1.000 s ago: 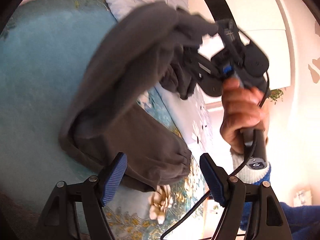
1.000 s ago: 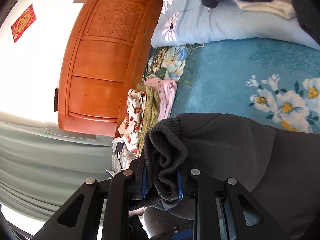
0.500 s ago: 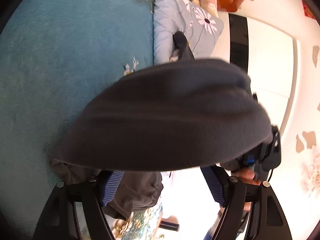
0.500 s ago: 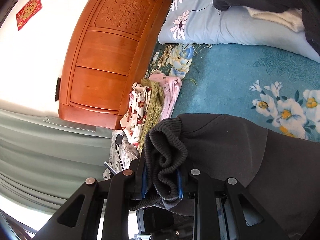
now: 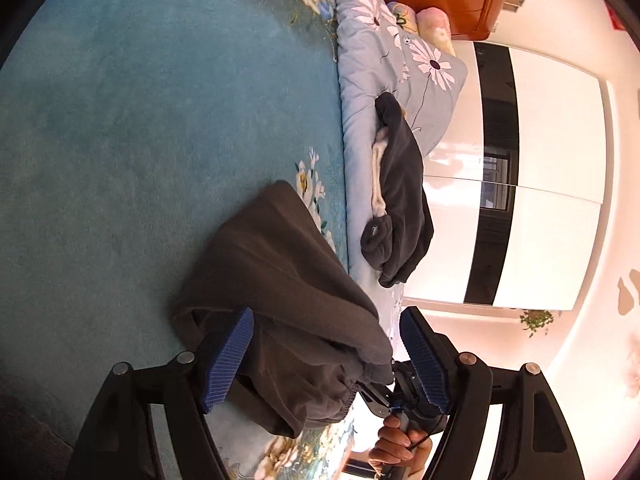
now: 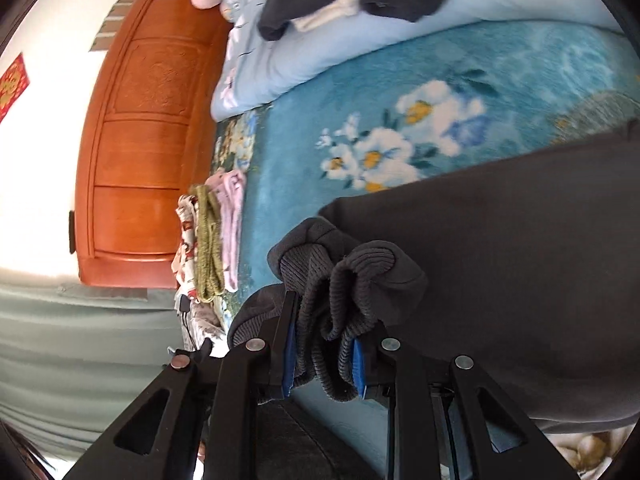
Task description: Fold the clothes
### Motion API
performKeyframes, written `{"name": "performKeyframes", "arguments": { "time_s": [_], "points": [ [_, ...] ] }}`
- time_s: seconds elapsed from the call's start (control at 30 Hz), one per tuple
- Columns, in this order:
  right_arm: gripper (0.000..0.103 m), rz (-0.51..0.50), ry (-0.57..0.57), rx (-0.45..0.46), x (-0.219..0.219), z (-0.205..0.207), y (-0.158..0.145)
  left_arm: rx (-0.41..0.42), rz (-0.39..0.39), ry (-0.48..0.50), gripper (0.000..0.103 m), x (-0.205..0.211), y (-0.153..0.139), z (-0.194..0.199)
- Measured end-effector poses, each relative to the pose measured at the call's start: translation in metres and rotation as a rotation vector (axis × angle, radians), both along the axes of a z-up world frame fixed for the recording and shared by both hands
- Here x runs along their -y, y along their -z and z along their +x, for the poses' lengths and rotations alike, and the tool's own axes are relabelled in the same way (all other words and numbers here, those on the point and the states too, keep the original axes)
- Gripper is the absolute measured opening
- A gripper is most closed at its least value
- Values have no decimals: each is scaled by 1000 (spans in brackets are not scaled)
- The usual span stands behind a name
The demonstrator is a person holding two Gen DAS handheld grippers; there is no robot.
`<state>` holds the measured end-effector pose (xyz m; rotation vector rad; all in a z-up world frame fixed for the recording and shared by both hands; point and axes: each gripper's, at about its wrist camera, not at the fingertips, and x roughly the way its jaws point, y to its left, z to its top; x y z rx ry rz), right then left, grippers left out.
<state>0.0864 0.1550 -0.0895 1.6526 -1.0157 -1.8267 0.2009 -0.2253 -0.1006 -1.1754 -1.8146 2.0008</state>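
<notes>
Since the earlier frames the grey trousers have come down from mid-air onto the teal blanket, folded over on themselves. In the left wrist view they lie from centre toward 6 o'clock, their elastic cuff between the jaws of the left gripper, which stand wide; its blue pads do not press the cloth. The right gripper is narrow, clamped on the bunched ribbed waistband; the trousers spread toward 3 o'clock in the right wrist view. A hand at 6 o'clock holds the right gripper's handle. A dark garment lies on the pale quilt at 2 o'clock. Folded clothes are stacked at 9 o'clock beside the wooden headboard.
</notes>
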Motion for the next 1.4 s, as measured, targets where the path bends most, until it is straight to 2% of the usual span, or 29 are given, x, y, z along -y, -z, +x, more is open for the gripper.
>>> {"name": "performKeyframes", "arguments": {
  "time_s": [0.07,0.13,0.23,0.3,0.37,0.43,0.57,0.67,0.77,0.83,0.93,1.03,1.13,1.23,1.33,1.4],
  "points": [
    [23,55,-7,-4,-9,2,6,-25,-60,6,79,2,-14,-5],
    [23,96,-25,-13,-12,1,7,-46,-65,28,79,-3,-19,-20],
    [23,105,-85,-80,-7,-3,-4,-58,-87,99,79,-23,-21,-43],
    [23,132,-123,-122,-3,-7,-9,-25,-157,180,79,-46,-18,-55],
    [23,167,-151,-156,-1,-11,-12,27,-283,274,79,-69,-10,-61],
    [23,186,-135,-136,-6,-15,-3,81,-402,346,79,-86,6,-57],
    [24,221,-104,-59,-14,-19,23,146,-493,435,79,-104,24,-56],
    [27,232,-78,-8,-19,-18,36,142,-528,466,79,-109,25,-54],
    [36,226,-38,-19,-34,-13,26,138,-508,463,79,-107,24,-50],
    [45,241,19,-61,-57,-4,10,128,-480,449,79,-102,22,-47],
    [49,322,223,-89,-116,33,-10,133,-464,447,79,-99,23,-45],
    [49,401,429,-109,-174,71,-27,145,-507,479,79,-107,21,-49],
    [50,451,610,-30,-227,123,-19,161,-583,538,79,-118,22,-51],
    [53,398,701,59,-251,158,6,160,-618,573,79,-124,20,-51],
    [63,269,789,72,-256,167,30,114,-538,551,79,-114,14,-46],
    [63,196,828,72,-254,162,43,83,-495,512,79,-104,7,-43]
  ]
}}
